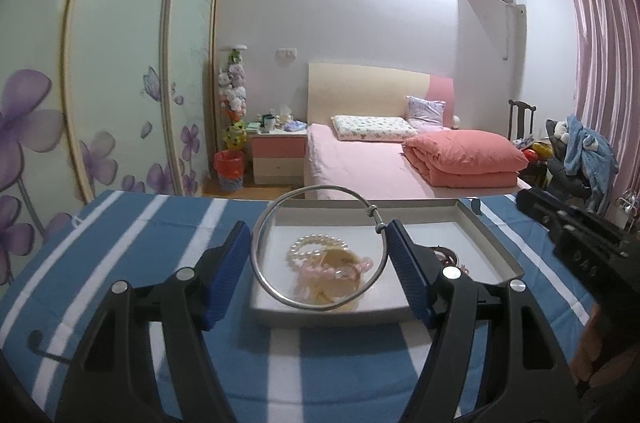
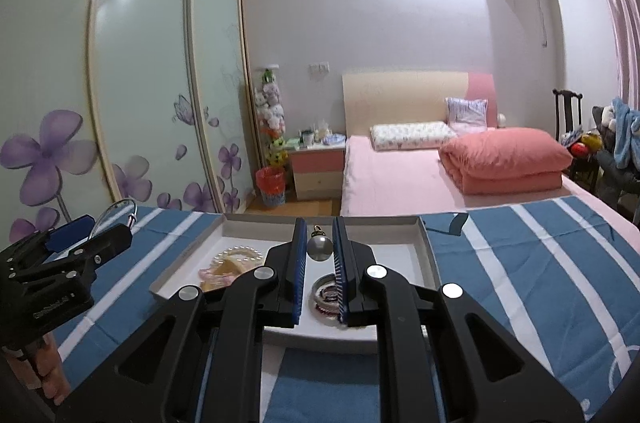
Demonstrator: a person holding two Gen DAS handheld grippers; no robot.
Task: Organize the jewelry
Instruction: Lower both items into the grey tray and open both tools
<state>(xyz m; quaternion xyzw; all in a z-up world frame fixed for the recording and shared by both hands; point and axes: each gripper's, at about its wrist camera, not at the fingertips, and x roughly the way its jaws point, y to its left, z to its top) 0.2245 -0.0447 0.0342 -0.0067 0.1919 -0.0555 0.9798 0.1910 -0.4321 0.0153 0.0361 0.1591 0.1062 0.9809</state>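
My left gripper (image 1: pixel 318 227) is shut on a large silver bangle (image 1: pixel 320 188), pinched upright between the blue pads above a shallow white tray (image 1: pixel 332 317). In the tray lie a white pearl bracelet (image 1: pixel 320 243) and a pink bead bracelet (image 1: pixel 344 269) on something yellowish. My right gripper (image 2: pixel 319 223) is shut on a grey pearl pendant (image 2: pixel 320 247) with a small gold cap, held over the same tray (image 2: pixel 424 251). Below it sits a small round tin (image 2: pixel 328 293) with beads inside. The pearl bracelet (image 2: pixel 240 255) lies at the tray's left.
The tray rests on a blue cloth with white stripes (image 2: pixel 520 283). Beyond it are a pink bed (image 2: pixel 400 179) with a folded coral quilt, a nightstand (image 2: pixel 316 171), a red-lined bin and sliding wardrobe doors (image 2: pixel 140 83) on the left. A person's hand shows at the right edge (image 1: pixel 600 355).
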